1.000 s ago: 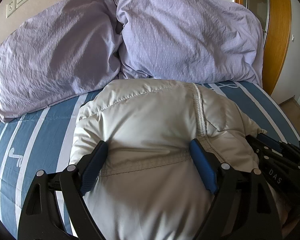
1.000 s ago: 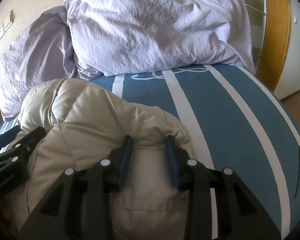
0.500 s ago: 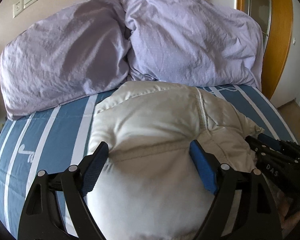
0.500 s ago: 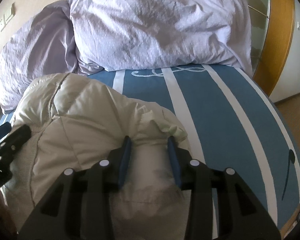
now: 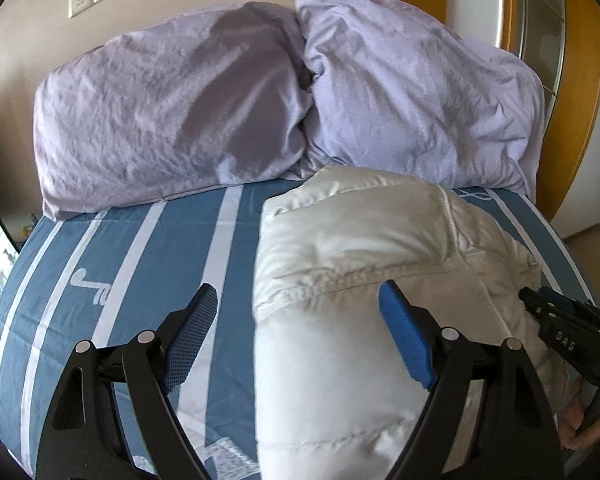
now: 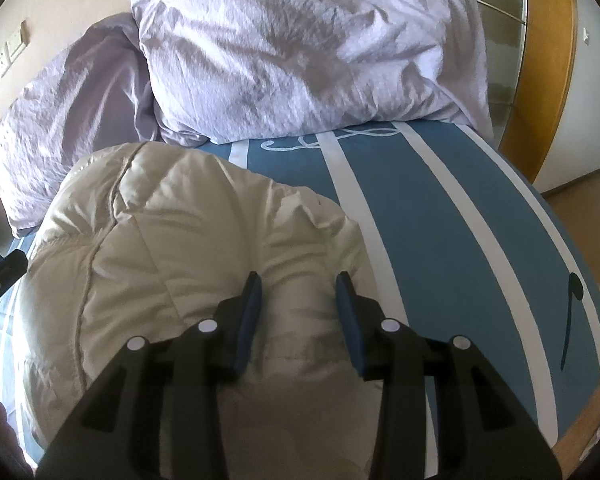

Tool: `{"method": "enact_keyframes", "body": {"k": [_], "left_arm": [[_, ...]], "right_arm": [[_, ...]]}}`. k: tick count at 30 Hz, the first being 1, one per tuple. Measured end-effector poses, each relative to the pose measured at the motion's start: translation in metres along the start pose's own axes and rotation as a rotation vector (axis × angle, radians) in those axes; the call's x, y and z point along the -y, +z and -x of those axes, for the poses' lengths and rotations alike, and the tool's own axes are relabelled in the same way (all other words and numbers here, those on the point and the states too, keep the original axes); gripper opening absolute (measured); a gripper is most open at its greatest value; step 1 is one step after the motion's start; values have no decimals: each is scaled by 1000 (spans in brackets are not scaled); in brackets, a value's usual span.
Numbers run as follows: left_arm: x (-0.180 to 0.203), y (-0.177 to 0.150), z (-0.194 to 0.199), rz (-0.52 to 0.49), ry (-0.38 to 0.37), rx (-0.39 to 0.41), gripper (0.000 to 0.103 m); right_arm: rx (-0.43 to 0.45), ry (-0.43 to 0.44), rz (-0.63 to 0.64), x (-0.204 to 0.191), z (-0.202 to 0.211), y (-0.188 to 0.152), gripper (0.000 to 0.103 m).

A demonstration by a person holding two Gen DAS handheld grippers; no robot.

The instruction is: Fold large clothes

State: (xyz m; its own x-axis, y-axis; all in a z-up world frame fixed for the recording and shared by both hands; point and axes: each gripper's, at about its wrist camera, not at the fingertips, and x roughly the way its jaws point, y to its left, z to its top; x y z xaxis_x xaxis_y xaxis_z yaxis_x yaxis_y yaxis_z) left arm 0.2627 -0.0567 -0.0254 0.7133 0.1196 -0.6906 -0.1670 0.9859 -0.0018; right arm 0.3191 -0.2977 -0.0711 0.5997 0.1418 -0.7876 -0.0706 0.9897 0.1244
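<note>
A cream puffer jacket (image 5: 360,280) lies folded in a thick bundle on the blue striped bed; it also shows in the right wrist view (image 6: 172,248). My left gripper (image 5: 300,312) is wide open, hovering over the jacket's left edge, with its left finger over bare sheet and its right finger over the jacket. My right gripper (image 6: 298,300) is partly open over the jacket's right side, with a fold of fabric lying between its pads; I see no pinch. The right gripper also shows at the right edge of the left wrist view (image 5: 560,324).
Two lilac pillows (image 5: 172,112) (image 5: 420,92) lean against the headboard wall behind the jacket. The blue sheet with white stripes (image 6: 460,232) spreads right of the jacket. A wooden door frame (image 6: 544,60) and floor lie past the bed's right edge.
Both grippers have pulled back and risen from the jacket. The left one has shifted left, so its left finger now stands over bare sheet. The right jaws have opened wider.
</note>
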Motion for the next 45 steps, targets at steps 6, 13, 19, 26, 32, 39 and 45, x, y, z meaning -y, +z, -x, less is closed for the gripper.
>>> {"method": "enact_keyframes", "body": {"k": [6, 13, 19, 26, 32, 39, 45], "left_arm": [[-8, -5, 7, 11, 7, -3, 84], [-30, -6, 0, 86, -54, -91, 84], [-51, -3, -20, 185, -154, -199, 84], [-66, -2, -42, 285, -274, -274, 86], [-75, -1, -59, 374, -381, -326, 86], [-76, -7, -81, 490, -522, -389, 88], [-78, -14, -93, 572, -581, -415, 93]], "right_arm": [[-8, 12, -23, 6, 7, -7, 47], [-53, 102, -102, 35, 21, -6, 72], [-177, 254, -201, 60, 8, 1, 96], [-363, 456, -348, 72, -36, 2, 101], [-455, 557, -398, 66, -66, 3, 101], [-520, 628, -392, 58, -86, 7, 101], [-552, 692, -407, 55, -98, 5, 101]]}}
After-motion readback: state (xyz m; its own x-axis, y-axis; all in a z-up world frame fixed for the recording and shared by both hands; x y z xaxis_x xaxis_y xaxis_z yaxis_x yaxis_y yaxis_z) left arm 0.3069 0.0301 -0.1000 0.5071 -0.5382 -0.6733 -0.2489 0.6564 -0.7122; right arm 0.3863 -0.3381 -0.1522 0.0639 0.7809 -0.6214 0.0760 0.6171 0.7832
